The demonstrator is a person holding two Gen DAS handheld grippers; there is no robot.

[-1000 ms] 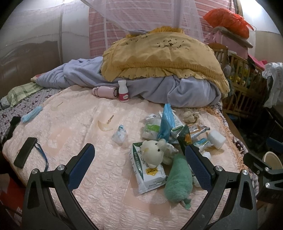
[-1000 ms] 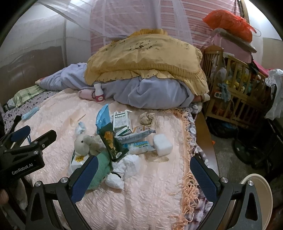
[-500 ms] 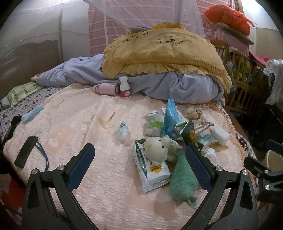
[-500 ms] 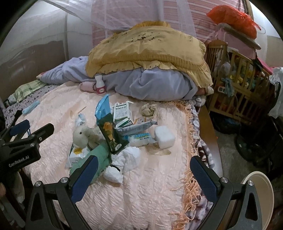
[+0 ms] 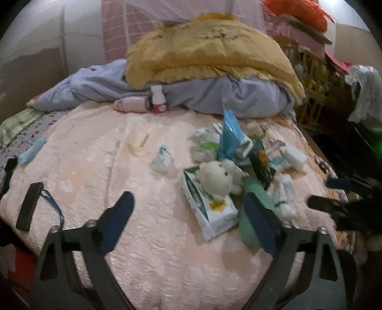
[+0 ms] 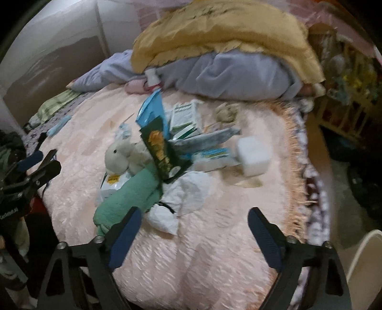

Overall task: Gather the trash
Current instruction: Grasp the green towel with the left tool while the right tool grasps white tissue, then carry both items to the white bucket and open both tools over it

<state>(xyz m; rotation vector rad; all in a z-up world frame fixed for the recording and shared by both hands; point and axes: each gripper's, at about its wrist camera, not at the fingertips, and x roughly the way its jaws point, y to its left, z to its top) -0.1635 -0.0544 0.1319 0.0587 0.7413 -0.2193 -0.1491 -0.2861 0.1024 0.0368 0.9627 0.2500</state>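
Both grippers, left [image 5: 188,219] and right [image 6: 194,230], hover with jaws spread wide, holding nothing. The trash pile [image 6: 181,143] sits near the bed's fringed edge [image 6: 294,152]; bare bedspread [image 5: 90,162] lies left.

Dim indoor light, both my views blurred. In front of me bed with peach quilted bedspread [image 5: 148,240], fringed edge [image 6: 294,167] on right side. Yellow blanket [image 5: 210,54] piled on grey-lavender comforter [image 5: 229,95] at far end. Pink striped wall [image 5: 117,35] behind, mosquito net [image 5: 167,9] hanging above. Wooden crib [image 6: 346,114] right of bed. Grey floor [image 6: 343,188] beside it. Dark headboard [image 6: 55,66] at left.
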